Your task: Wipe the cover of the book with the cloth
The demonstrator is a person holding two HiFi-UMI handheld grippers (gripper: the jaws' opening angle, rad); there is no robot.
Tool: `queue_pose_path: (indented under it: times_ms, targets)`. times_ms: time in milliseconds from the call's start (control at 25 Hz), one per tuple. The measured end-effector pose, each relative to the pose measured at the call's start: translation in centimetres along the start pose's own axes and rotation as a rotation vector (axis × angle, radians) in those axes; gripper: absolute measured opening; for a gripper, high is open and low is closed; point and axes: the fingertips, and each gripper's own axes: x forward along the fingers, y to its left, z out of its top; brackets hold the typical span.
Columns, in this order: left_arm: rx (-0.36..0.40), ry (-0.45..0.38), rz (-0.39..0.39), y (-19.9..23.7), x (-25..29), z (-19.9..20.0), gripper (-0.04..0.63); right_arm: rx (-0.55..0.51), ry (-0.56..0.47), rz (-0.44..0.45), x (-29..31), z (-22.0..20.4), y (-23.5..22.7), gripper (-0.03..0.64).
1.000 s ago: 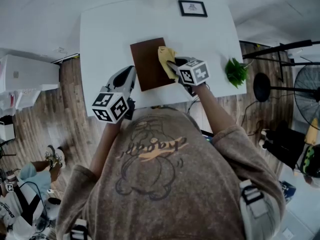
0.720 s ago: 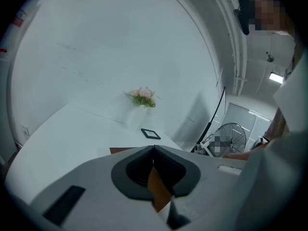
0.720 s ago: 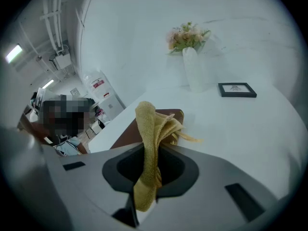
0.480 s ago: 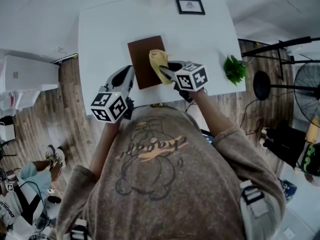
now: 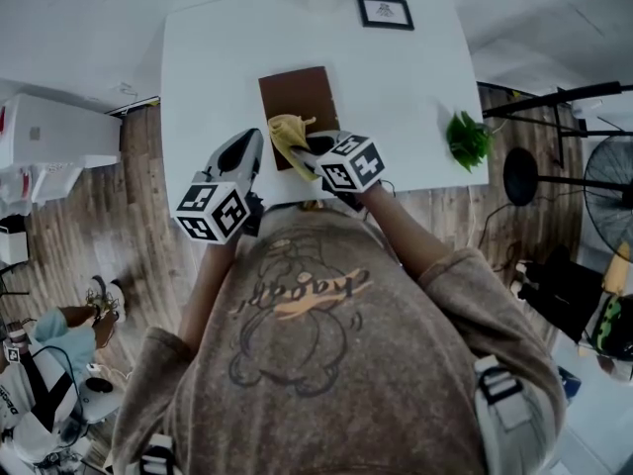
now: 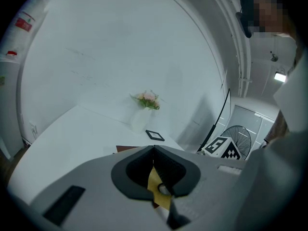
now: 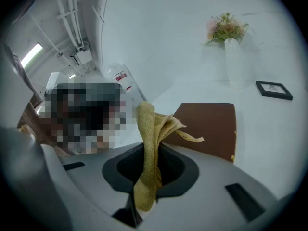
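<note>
Head view has the book (image 5: 299,97) lying flat on the white table (image 5: 208,57), brown cover up, close to your near edge, right where both arms can reach it. Your right gripper (image 5: 305,149) is pinching the cloth (image 5: 286,130), and that yellow bunch sits at the book's near left corner. Whether it presses on the cover or hangs just above it, I can't tell from up here.

Right gripper view now: the jaws are clamped on the cloth's middle, a thick fold standing up past the tips and a loose tail flopping toward the book. A grip like that leaves plenty of free fabric to drag across the cover.

Your left gripper (image 5: 247,148) hovers just beside the book's near left corner, off the cover. Left gripper view: tips pressed together, nothing clamped, only a sliver of yellow showing through the gap behind them. My read is that it's placed there to steady the book if it slides.

The picture frame (image 5: 386,13) and the small plant (image 5: 467,139) stand well clear of the wiping path. Most of the cover lies bare beyond the cloth, so I judge there's plenty left to wipe.
</note>
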Motion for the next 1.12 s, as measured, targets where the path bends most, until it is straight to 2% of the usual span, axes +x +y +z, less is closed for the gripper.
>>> queue_pose_path:
  times_ms: [200, 480, 1120]
  targets:
    - [-0.011, -0.012, 0.02, 0.5, -0.6, -0.1, 0.005, -0.031, 0.028, 0.012, 1.3, -0.6, 1.2, 0.061]
    - [-0.014, -0.005, 0.01, 0.2, -0.5, -0.2, 0.003, -0.074, 0.059, -0.048, 0.9, -1.6, 0.0, 0.061]
    - [0.045, 0.051, -0.108, -2.7, 2.9, 0.2, 0.004, 0.036, 0.03, -0.179, -6.1, -4.6, -5.6, 0.061]
